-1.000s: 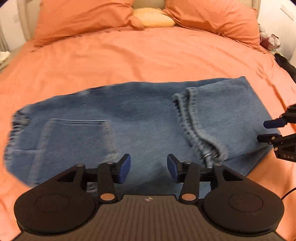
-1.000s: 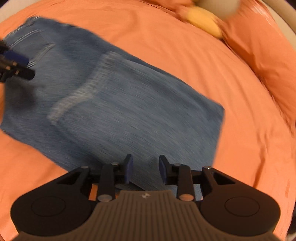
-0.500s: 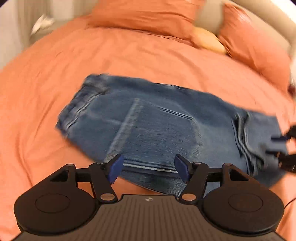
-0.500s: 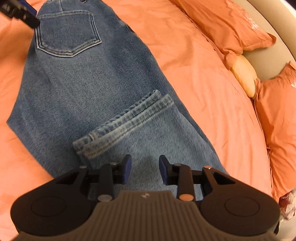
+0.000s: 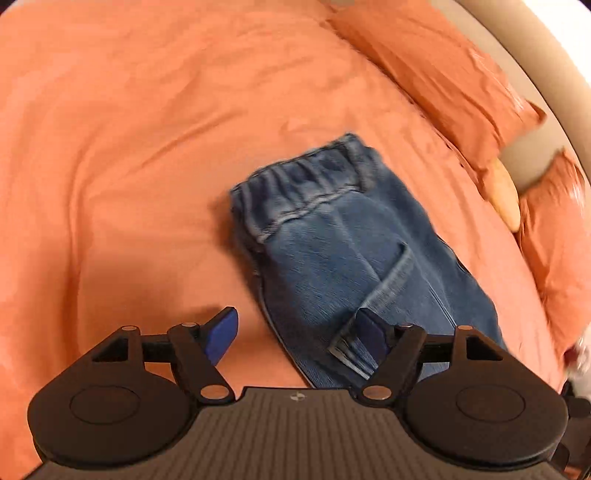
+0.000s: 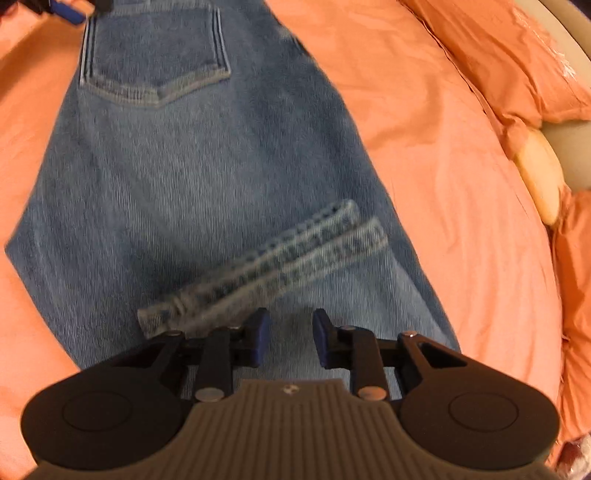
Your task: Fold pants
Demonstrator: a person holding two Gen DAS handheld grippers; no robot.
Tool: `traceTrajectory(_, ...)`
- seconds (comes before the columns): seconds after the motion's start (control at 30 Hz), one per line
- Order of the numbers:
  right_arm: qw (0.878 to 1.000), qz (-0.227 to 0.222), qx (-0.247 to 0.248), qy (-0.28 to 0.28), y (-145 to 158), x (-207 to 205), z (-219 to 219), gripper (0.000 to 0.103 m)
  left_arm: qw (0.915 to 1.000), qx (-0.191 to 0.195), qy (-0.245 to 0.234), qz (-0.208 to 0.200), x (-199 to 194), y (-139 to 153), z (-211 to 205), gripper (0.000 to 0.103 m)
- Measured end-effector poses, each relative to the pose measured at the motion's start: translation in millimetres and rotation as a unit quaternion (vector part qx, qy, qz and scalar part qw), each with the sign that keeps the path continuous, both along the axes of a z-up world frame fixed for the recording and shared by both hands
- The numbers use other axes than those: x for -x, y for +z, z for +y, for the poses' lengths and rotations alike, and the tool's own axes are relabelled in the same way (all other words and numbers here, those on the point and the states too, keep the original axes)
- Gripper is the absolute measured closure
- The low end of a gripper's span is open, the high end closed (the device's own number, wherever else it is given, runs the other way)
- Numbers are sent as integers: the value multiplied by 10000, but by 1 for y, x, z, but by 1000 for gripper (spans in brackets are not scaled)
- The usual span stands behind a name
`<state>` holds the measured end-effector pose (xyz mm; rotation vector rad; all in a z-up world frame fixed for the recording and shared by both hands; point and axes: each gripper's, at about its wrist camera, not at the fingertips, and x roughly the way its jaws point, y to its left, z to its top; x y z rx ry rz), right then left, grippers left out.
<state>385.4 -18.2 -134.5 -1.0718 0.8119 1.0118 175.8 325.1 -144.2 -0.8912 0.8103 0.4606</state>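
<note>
Blue jeans (image 5: 332, 240) lie folded on an orange bed sheet (image 5: 129, 147), the elastic waistband (image 5: 306, 177) at the far end in the left wrist view. My left gripper (image 5: 297, 325) hangs over the jeans' near left edge. Its jaws are opening wide and grip nothing: one pad over the sheet, the other over the denim by a pocket seam. In the right wrist view the jeans (image 6: 184, 166) show the back pocket (image 6: 155, 55) and the two leg hems (image 6: 280, 258) laid across the seat. My right gripper (image 6: 290, 325) sits just below the hems, jaws closing to a narrow gap above the denim.
Orange pillows (image 5: 443, 74) and a small yellow pillow (image 5: 506, 199) line the headboard on the right. Bare orange sheet spreads left of the jeans. The left gripper's blue pad (image 6: 66, 9) shows at the top left corner of the right wrist view.
The left gripper has swung and rolled toward the waistband end while its jaws widened. The right gripper has moved in close to the leg hems and its gap has narrowed a little.
</note>
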Motion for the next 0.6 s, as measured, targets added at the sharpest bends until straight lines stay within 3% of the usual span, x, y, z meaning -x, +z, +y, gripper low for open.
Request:
traceTrajectory(0.1, 9999, -9, 91, 108, -5, -6, 14, 80, 9994, 242, 150, -193, -4, -11, 7, 13)
traceTrajectory(0.33, 9972, 345, 663, 100, -20, -20, 51, 81, 9995, 95, 193, -227, -23, -24, 10, 11)
traceTrajectory(0.4, 9958, 324, 840, 133, -24, -20, 60, 81, 9995, 20, 117, -291, -26, -25, 9, 18)
traceTrajectory(0.47, 9949, 260, 958, 199, -26, -17, 65, 81, 9994, -47, 62, -341, -25, -22, 7, 33)
traceTrajectory(0.6, 9955, 254, 913, 75, -24, -13, 68, 81, 9982, -369, -72, -462, -24, -11, -2, 48)
